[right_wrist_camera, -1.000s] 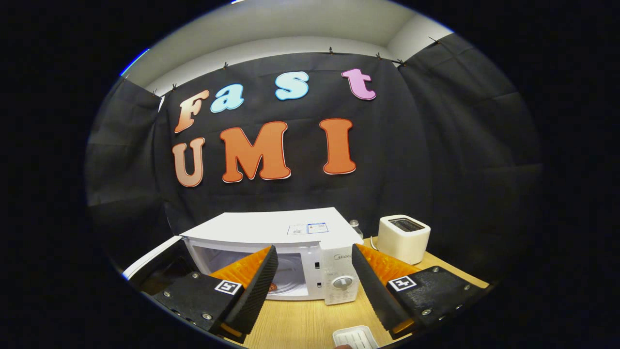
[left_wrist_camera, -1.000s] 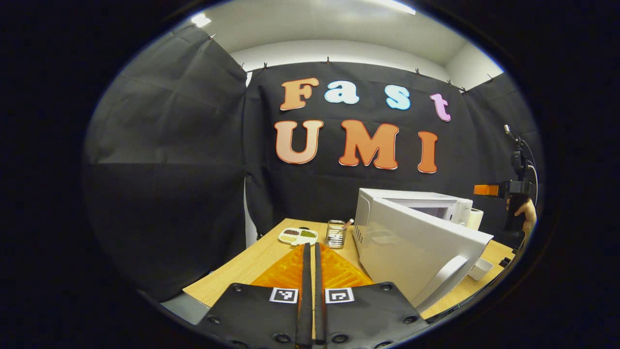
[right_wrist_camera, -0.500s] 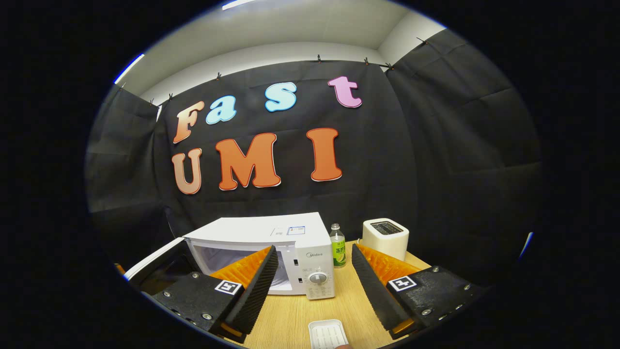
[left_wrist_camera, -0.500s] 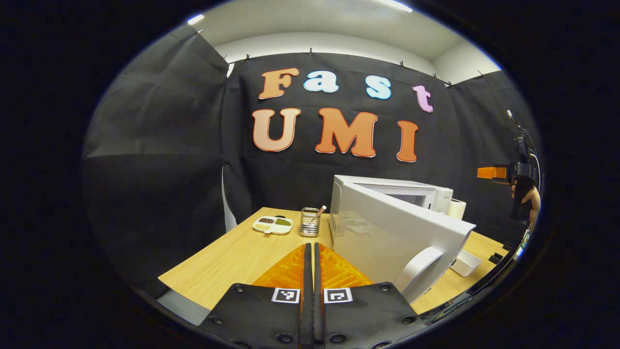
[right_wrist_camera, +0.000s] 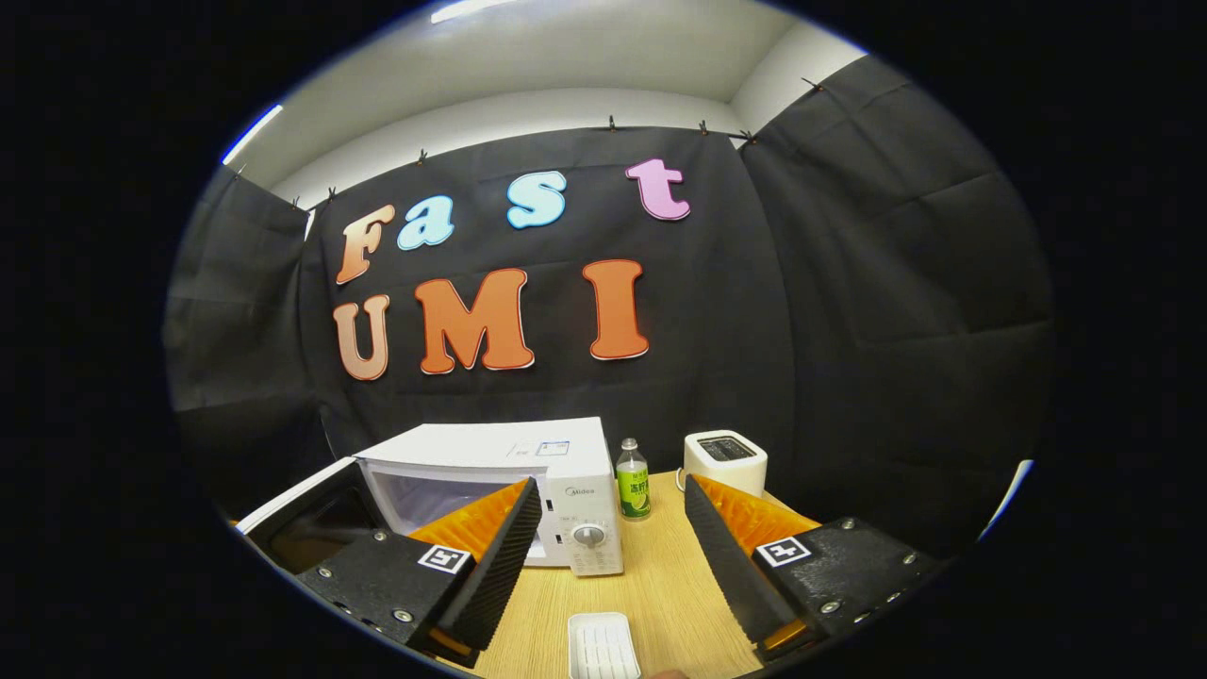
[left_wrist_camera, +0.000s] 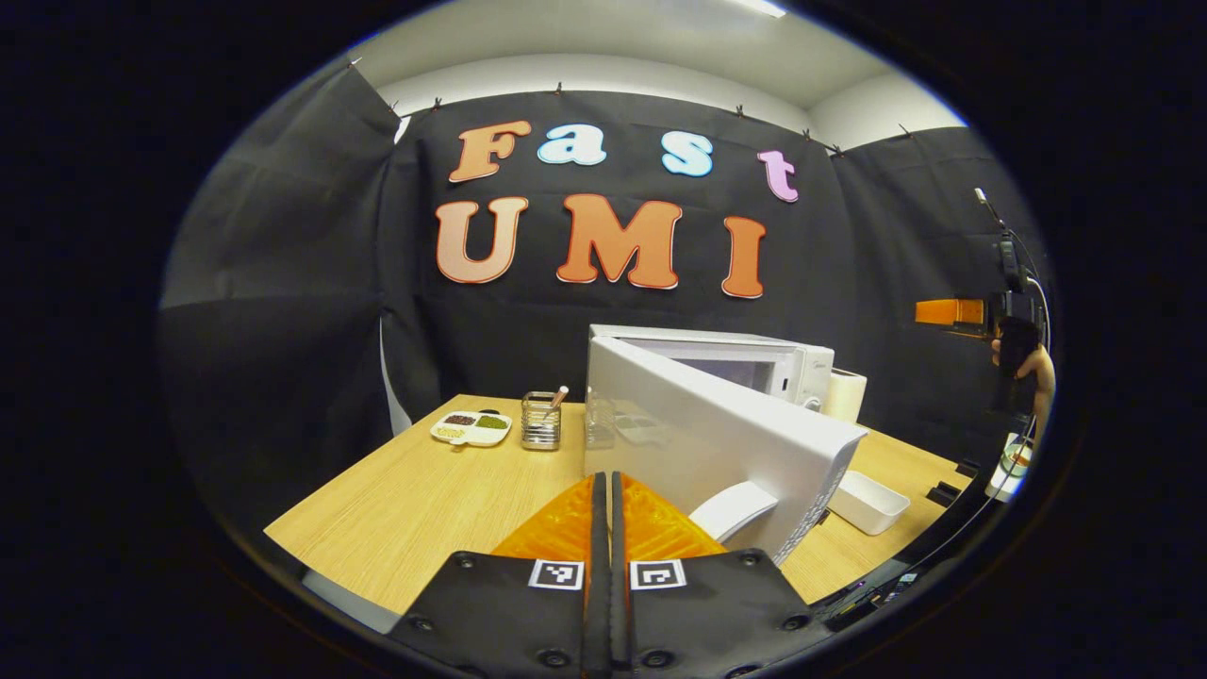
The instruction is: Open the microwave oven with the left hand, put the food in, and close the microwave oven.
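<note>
The white microwave (left_wrist_camera: 717, 354) stands on the wooden table with its door (left_wrist_camera: 717, 443) swung open toward me; the door handle (left_wrist_camera: 731, 509) lies just right of my left gripper (left_wrist_camera: 603, 476). That gripper is shut with nothing between its fingers. A divided dish of food (left_wrist_camera: 471, 426) sits at the table's far left. In the right gripper view the microwave (right_wrist_camera: 528, 453) faces me, its door (right_wrist_camera: 302, 509) open at the left and its cavity partly hidden by a finger. My right gripper (right_wrist_camera: 613, 486) is open and empty, back from the oven. It also appears far right (left_wrist_camera: 952, 311), held by a hand (left_wrist_camera: 1033, 368).
A wire cup with a utensil (left_wrist_camera: 540, 432) stands beside the dish. A small white tray (right_wrist_camera: 603, 646) lies near the front edge. A green bottle (right_wrist_camera: 633, 479) and a white toaster (right_wrist_camera: 724, 460) stand right of the microwave. Bare tabletop (left_wrist_camera: 415, 500) stretches left of the door.
My right gripper has drawn back from the microwave, bringing the bottle into view. The left gripper's view has swung, so the open door now sits nearer its centre. The door stays open.
</note>
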`<action>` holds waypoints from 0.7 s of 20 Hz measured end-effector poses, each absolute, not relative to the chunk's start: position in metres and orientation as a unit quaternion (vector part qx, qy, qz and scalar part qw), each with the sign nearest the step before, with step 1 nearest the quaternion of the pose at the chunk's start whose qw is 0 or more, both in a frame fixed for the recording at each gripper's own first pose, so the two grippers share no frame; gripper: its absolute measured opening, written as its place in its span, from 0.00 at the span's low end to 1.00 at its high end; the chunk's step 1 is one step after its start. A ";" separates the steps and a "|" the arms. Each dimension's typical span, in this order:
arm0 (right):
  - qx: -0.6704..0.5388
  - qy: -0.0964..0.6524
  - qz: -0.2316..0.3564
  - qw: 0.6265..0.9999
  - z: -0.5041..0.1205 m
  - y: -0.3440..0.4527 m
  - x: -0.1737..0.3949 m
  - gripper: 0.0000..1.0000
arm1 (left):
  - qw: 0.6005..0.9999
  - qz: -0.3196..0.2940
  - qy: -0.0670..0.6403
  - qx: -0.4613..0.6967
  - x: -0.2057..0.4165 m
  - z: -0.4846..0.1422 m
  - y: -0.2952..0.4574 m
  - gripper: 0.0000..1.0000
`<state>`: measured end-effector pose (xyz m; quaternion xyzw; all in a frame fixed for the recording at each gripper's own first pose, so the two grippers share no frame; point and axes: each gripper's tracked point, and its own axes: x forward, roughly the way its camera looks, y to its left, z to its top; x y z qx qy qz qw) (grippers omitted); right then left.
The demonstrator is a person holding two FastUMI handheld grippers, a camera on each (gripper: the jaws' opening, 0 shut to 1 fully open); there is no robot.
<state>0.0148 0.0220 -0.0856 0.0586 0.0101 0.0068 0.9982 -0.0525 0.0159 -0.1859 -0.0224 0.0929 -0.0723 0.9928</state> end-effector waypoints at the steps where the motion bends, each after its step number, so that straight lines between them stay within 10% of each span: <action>1: 0.060 0.010 0.007 0.998 -0.086 0.020 0.014 0.94 | 0.992 -0.080 0.095 -0.026 -0.052 -0.187 0.006 0.04; 14: 0.057 0.004 -0.020 0.998 -0.087 -0.028 0.000 0.94 | 0.976 -0.188 0.103 -0.025 -0.017 -0.184 -0.117 0.04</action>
